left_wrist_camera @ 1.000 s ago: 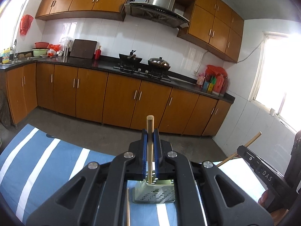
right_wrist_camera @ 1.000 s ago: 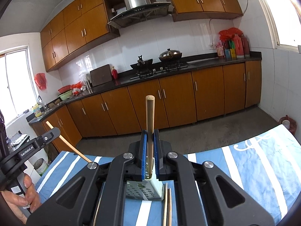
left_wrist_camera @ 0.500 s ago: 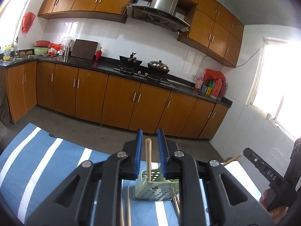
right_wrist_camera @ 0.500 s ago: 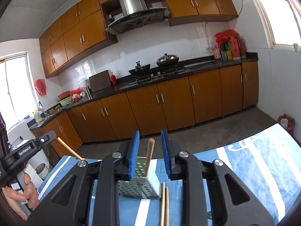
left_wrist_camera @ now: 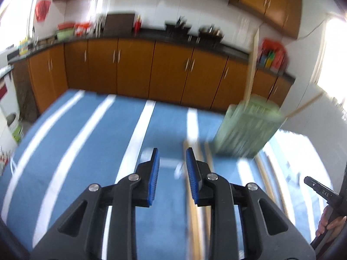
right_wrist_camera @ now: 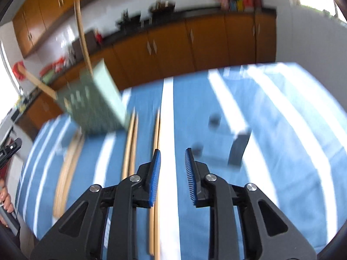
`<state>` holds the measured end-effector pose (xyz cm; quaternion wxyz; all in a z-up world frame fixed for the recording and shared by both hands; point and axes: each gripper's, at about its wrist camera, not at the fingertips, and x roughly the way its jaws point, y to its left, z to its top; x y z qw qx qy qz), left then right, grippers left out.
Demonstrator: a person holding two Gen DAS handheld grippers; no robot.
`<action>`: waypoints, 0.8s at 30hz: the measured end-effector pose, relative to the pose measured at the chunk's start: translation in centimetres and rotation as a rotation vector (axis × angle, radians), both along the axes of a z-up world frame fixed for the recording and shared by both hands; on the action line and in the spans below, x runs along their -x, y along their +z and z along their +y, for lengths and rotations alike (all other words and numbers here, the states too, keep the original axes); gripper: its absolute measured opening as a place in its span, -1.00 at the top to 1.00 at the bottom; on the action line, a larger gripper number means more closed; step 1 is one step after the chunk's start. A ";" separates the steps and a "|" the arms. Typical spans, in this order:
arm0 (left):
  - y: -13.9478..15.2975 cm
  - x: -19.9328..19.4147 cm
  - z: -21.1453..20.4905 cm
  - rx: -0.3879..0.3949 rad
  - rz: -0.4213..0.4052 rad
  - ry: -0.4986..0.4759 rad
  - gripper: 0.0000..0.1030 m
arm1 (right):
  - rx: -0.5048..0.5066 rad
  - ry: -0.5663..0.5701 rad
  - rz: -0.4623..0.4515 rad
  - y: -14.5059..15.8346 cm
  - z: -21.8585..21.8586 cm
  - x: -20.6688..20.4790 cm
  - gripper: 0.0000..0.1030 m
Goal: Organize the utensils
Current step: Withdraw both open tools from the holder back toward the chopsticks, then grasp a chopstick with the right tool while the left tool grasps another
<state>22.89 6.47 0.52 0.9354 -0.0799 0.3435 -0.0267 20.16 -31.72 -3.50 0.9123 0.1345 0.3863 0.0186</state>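
A pale green perforated utensil holder [left_wrist_camera: 247,127] stands on the blue striped cloth [left_wrist_camera: 86,140], with two wooden chopsticks [left_wrist_camera: 251,69] sticking up out of it. It also shows in the right wrist view [right_wrist_camera: 93,106] with both chopsticks [right_wrist_camera: 83,39]. My left gripper [left_wrist_camera: 172,162] is open and empty, left of the holder, above the cloth. My right gripper [right_wrist_camera: 172,162] is open and empty, right of the holder. Several loose chopsticks [right_wrist_camera: 157,151] lie on the cloth below and beside it. Both views are motion-blurred.
More loose chopsticks [right_wrist_camera: 67,169] lie left of the holder, and some show under my left gripper [left_wrist_camera: 193,216]. Small dark objects [right_wrist_camera: 238,149] lie on the cloth at the right. Kitchen cabinets [left_wrist_camera: 151,69] stand beyond the table's far edge.
Both grippers opened, left their chopsticks standing in the holder, and swung apart and downward toward the cloth. The holder has shifted off-centre in both views.
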 end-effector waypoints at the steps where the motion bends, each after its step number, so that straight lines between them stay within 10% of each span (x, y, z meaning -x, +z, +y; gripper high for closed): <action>1: -1.1 0.1 0.1 0.000 0.029 0.000 0.49 | -0.002 0.016 0.025 -0.9 0.4 0.0 0.57; 20: -5.6 0.3 -1.7 -0.014 0.148 -0.059 0.49 | 0.093 0.093 0.109 -4.1 3.3 -0.4 0.59; 24: -6.2 0.2 -2.0 -0.011 0.166 -0.077 0.49 | 0.193 0.083 0.107 -4.2 3.8 -0.5 0.85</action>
